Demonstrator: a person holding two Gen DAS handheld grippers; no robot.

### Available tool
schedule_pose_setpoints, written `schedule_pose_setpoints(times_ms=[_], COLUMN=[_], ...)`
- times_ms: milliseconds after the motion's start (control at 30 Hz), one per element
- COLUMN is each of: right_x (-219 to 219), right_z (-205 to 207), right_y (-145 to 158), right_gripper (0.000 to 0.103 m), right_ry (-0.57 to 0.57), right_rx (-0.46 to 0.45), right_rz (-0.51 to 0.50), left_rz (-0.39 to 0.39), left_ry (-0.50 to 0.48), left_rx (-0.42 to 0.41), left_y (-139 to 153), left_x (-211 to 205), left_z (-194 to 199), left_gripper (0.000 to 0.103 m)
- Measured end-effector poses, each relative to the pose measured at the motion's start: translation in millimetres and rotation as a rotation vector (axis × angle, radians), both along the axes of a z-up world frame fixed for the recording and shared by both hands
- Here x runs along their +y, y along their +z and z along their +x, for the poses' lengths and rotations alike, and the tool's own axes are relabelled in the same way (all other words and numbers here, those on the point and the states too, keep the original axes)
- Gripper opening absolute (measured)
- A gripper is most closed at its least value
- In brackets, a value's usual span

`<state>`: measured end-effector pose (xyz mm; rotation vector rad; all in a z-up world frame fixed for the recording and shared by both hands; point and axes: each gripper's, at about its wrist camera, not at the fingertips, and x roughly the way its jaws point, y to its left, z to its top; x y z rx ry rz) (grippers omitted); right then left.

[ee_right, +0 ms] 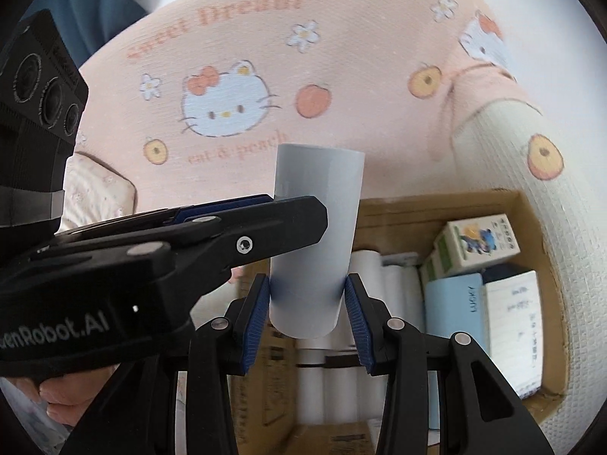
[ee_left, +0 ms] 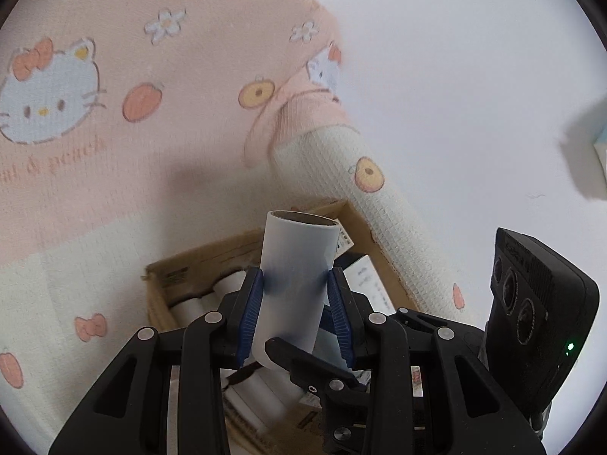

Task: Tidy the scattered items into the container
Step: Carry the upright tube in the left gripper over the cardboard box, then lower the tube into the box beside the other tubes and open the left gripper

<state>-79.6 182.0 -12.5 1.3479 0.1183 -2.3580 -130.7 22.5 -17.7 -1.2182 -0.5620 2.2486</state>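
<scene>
The roll looks like smooth, matt white paper. The box is brown cardboard, dull and a bit rough. The blanket is soft pink cloth with a bumpy weave. The pads are ridged blue rubber.

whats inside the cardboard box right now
Inside the cardboard box: white rolls, a cartoon carton, a light-blue pack. The held roll and tongs cover the middle.

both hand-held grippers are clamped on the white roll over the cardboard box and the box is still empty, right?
Not empty. The right wrist view shows the cardboard box already holding white rolls and small cartons. Both the left hand-held gripper and right hand-held gripper do clamp the white roll.
</scene>
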Motion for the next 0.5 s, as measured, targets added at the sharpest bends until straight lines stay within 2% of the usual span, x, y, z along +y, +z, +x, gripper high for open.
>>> schedule_pose_setpoints(times_ms=[67, 200, 367, 500], right_x=[5, 9, 21, 29], right_z=[-5, -17, -26, -32], right_y=[-6, -29, -55, -67], right_gripper=[0.038, 0.038, 0.038, 0.038], right_ry=[0.005, 0.027, 0.028, 0.024], right_rx=[-0.026, -0.118, -0.246, -0.295], right_rz=[0.009, 0.004, -0.064, -0.129], left_rz=[-0.021, -0.119, -0.239, -0.274], left_ry=[-0.005, -0.045, -0.101, -0.122], left_rx=[-0.048, -0.162, -0.218, -0.249], left_y=[-7, -25, -40, -49], left_x=[6, 20, 35, 39], left_z=[-7, -20, -24, -28], left_gripper=[0.039, 0.039, 0.039, 0.039])
